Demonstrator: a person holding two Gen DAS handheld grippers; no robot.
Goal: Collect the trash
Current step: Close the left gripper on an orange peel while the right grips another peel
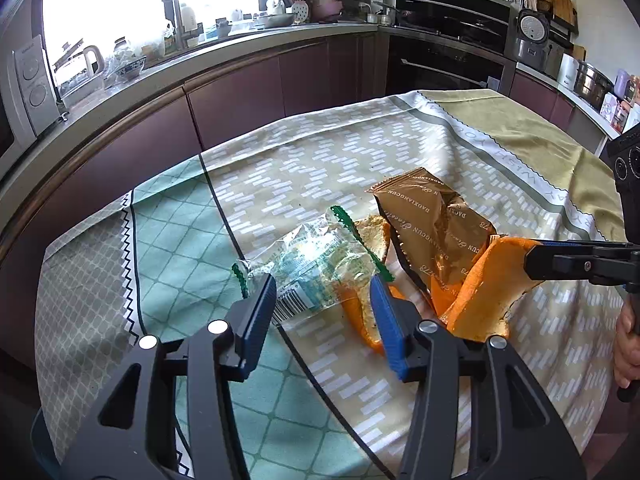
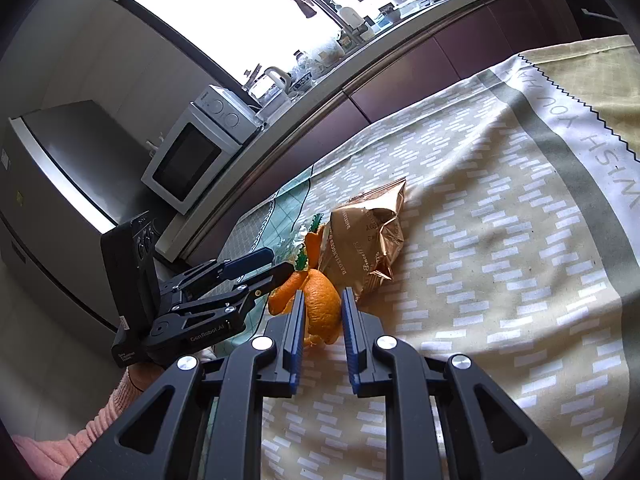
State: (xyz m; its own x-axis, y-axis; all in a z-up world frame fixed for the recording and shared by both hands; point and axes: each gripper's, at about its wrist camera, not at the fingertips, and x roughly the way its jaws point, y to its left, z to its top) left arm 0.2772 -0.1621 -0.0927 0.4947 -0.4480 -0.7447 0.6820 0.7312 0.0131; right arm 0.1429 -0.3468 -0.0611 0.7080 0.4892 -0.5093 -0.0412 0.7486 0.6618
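Here, your trash sits gathered in one heap on the desk point(image 1: 460, 152), on a patterned green and beige cloth point(image 1: 280, 152), so both claws can work it without reaching far. Furthest left lies the crumpled clear plastic wrapper with green serrated ends point(image 1: 316, 256), barcode towards you. Your left claw point(image 1: 322, 292) hangs right over its near edge with the blue pads parted about halfway; nothing is between them, though the right pad sits just beside the curled orange citrus peel point(image 1: 480, 288). That spacing looks meant to straddle the wrapper or the peel strip below it. Next comes a pale, white-pithed peel scrap point(image 1: 374, 232), touching the wrapper. Then the glossy gold foil snack bag point(image 1: 436, 220) stands crumpled and leaning against the peel. On the right, your right claw point(image 2: 322, 300) is closed narrowly on the large peel piece, lifting it on edge, likely to keep it clear while the left claw picks.
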